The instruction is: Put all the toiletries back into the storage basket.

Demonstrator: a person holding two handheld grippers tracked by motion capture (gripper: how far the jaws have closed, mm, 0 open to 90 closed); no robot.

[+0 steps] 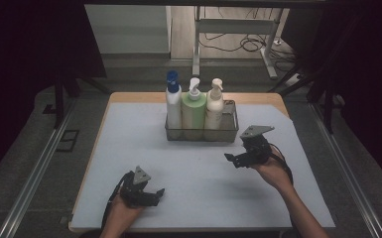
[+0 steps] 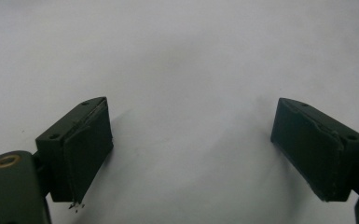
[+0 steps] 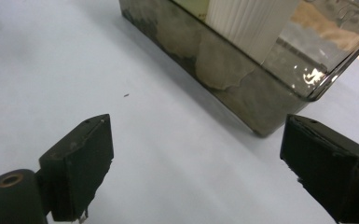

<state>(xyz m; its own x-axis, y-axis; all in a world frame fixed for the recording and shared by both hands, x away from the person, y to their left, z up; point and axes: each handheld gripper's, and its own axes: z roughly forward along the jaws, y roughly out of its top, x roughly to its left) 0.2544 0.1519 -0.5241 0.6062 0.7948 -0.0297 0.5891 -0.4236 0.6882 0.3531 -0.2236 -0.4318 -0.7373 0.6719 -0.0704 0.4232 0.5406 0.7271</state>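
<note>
High view: basket [image 1: 232,130] with three bottles [image 1: 194,110] at tabletop [image 1: 188,163] 12 o'clock. Right tool [image 1: 231,159] at 4 o'clock of it, near, apart. Left tool [image 1: 158,194] at 7 o'clock.

Left gripper view: jaws wide, empty.

Right gripper view: jaws wide, empty; basket [image 3: 242,93] at 1 o'clock, white bottle [image 3: 249,23] inside, probably ribbed.

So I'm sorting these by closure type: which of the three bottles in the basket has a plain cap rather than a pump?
The white bottle with the blue cap, at the left end of the basket. The green bottle and cream bottle both carry white pump heads.
</note>
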